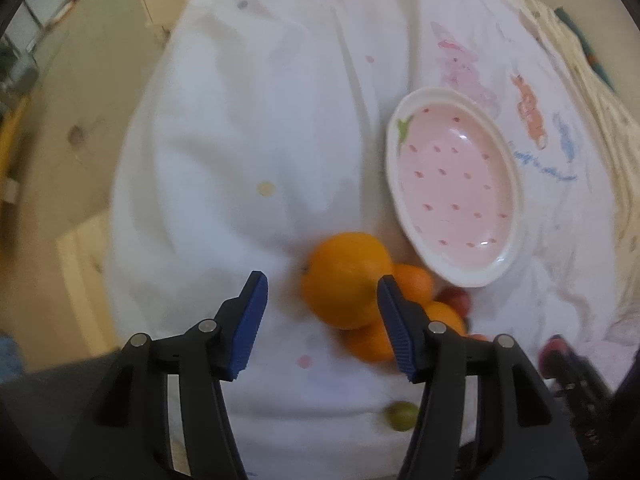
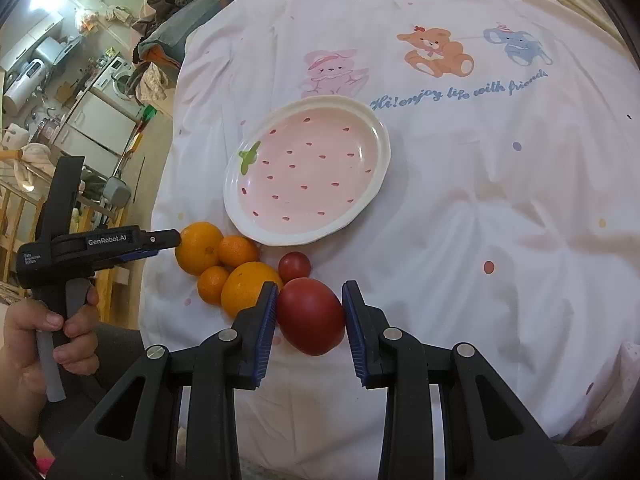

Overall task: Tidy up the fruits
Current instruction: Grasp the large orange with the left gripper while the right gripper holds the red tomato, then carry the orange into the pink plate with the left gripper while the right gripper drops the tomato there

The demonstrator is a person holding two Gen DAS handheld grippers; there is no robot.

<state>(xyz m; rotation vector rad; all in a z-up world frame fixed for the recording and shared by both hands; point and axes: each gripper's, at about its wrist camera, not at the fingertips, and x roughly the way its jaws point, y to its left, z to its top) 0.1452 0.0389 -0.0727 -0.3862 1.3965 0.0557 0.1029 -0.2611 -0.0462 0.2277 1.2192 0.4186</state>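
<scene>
A pink strawberry-pattern plate [image 2: 308, 172] lies empty on the white bedsheet; it also shows in the left wrist view [image 1: 456, 188]. A cluster of fruit lies in front of it: a large orange [image 2: 198, 247], small oranges [image 2: 237, 251], another large orange [image 2: 248, 288], a small tomato [image 2: 295, 266] and a big red tomato [image 2: 311, 316]. My right gripper [image 2: 310, 300] is open, its blue pads on either side of the big tomato. My left gripper [image 1: 322, 286] is open beside a large orange [image 1: 344, 278]; it shows in the right wrist view [image 2: 160, 242].
A small green fruit [image 1: 401, 416] lies near the sheet's front edge. The bed edge runs along the left, with floor, shelves and clutter [image 2: 80, 112] beyond. The sheet carries cartoon bear prints [image 2: 436, 52] behind the plate.
</scene>
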